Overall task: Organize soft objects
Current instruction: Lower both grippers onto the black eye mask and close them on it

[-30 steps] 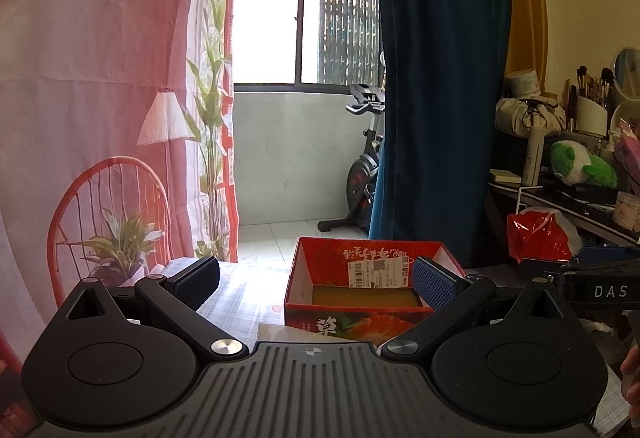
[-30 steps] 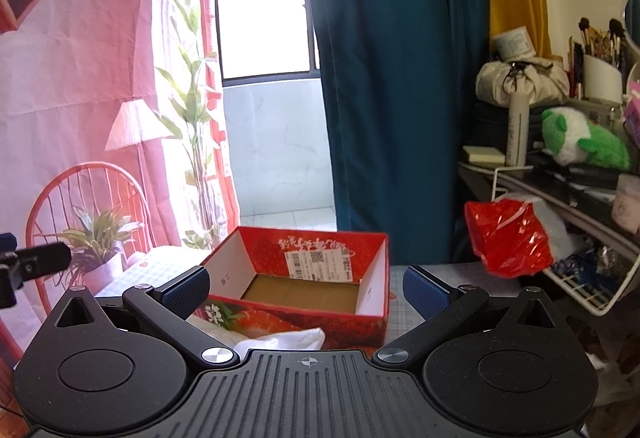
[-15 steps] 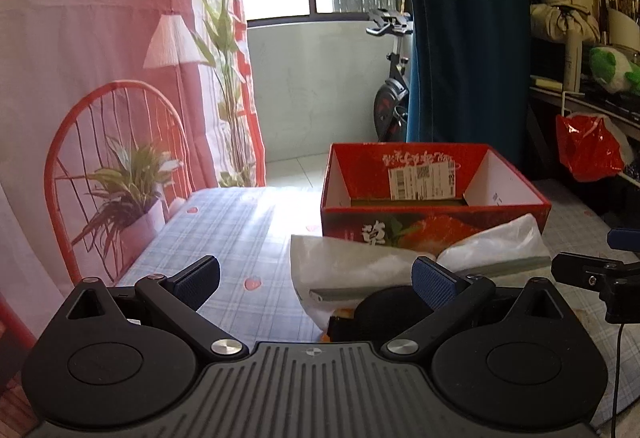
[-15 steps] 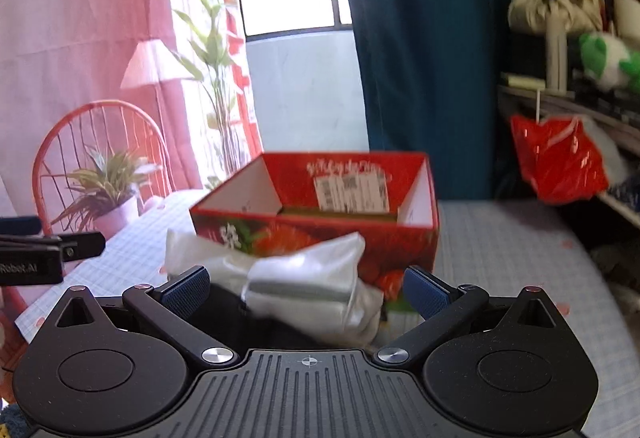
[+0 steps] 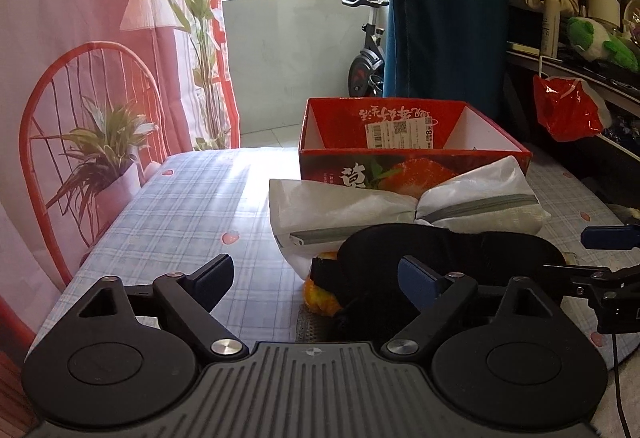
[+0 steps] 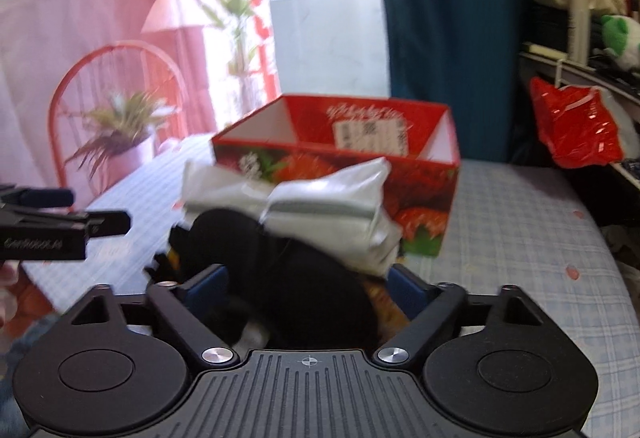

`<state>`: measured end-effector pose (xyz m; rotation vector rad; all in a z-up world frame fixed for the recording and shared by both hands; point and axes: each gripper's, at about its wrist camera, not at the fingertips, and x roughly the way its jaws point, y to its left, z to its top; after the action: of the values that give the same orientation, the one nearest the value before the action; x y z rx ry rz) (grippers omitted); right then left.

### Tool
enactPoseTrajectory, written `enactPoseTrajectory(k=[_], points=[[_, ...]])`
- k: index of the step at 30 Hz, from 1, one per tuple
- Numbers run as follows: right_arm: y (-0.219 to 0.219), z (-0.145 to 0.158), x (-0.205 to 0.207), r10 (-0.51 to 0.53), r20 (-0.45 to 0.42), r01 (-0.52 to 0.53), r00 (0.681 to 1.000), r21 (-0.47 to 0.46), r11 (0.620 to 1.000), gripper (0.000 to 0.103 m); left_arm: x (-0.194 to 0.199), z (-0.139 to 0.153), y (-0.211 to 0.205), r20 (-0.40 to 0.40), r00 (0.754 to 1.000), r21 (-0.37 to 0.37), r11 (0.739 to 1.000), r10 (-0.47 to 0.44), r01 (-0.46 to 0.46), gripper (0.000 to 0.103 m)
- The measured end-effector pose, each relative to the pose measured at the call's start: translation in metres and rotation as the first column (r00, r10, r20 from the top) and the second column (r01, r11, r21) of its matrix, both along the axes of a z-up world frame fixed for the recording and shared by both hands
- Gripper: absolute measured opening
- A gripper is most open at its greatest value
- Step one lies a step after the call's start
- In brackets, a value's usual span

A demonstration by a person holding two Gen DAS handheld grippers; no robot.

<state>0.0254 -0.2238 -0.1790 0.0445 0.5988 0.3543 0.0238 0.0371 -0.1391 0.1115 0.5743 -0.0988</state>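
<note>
A: Where are the soft objects seen?

B: At lower centre of both views. A black sleep mask is lain against a white zippered pouch, with a yellow-orange soft item tucked beneath. The red strawberry box is set just behind them, at frame centre, on the checked tablecloth.

A: How are the claws held?

B: The left gripper is spread wide, nothing held; its right fingertip is placed at the mask's edge. The right gripper is likewise spread wide, the mask bracketed between its fingers. Contact cannot be judged through the blur.
</note>
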Motion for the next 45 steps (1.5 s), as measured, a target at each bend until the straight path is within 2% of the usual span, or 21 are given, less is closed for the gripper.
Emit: enactPoseTrajectory(k=[3, 6, 10, 16, 21, 27, 31, 35, 39, 45], points=[[0.004, -0.004, -0.003, 0.039, -0.028, -0.04, 0.999, -0.006, 0.999, 0.05, -0.001, -0.008, 0.005, -0.026, 1.0, -0.031, 0.999, -0.012, 0.011, 0.075], [0.007, -0.01, -0.002, 0.074, -0.072, -0.075, 0.995, -0.002, 0.997, 0.037, 0.002, -0.019, 0.011, -0.07, 0.997, -0.075, 0.997, -0.021, 0.016, 0.065], [0.015, -0.02, 0.002, 0.122, -0.115, -0.124, 0.986, -0.006, 0.992, 0.035, 0.008, -0.032, 0.014, -0.113, 0.993, -0.114, 0.993, -0.028, 0.015, 0.061], [0.024, -0.04, 0.014, 0.146, -0.187, -0.154, 0.971, -0.029, 0.988, 0.039, 0.014, -0.048, 0.012, -0.153, 0.987, -0.135, 0.99, -0.055, 0.034, 0.061], [0.033, -0.053, 0.02, 0.148, -0.172, -0.167, 0.974, -0.107, 0.98, 0.039, 0.023, -0.058, 0.008, -0.176, 0.981, -0.147, 0.987, -0.085, 0.059, 0.061], [0.032, -0.064, 0.028, 0.152, -0.169, -0.173, 0.974, -0.113, 0.979, 0.039, 0.039, -0.068, 0.005, -0.206, 0.972, -0.169, 0.983, -0.111, 0.076, 0.061], [0.028, -0.065, 0.029, 0.162, -0.173, -0.181, 0.971, -0.101, 0.978, 0.034, 0.045, -0.074, 0.007, -0.214, 0.969, -0.212, 0.974, -0.124, 0.078, 0.06], [0.028, -0.065, 0.028, 0.168, -0.183, -0.186, 0.969, -0.087, 0.979, 0.027, 0.042, -0.077, 0.005, -0.208, 0.968, -0.218, 0.972, -0.137, 0.091, 0.053], [0.027, -0.064, 0.027, 0.173, -0.178, -0.189, 0.969, -0.077, 0.979, 0.016, 0.038, -0.079, 0.006, -0.204, 0.969, -0.222, 0.971, -0.138, 0.092, 0.053], [0.021, -0.066, 0.029, 0.165, -0.184, -0.175, 0.969, -0.039, 0.984, 0.014, 0.035, -0.083, 0.012, -0.205, 0.968, -0.264, 0.96, -0.147, 0.09, 0.053]])
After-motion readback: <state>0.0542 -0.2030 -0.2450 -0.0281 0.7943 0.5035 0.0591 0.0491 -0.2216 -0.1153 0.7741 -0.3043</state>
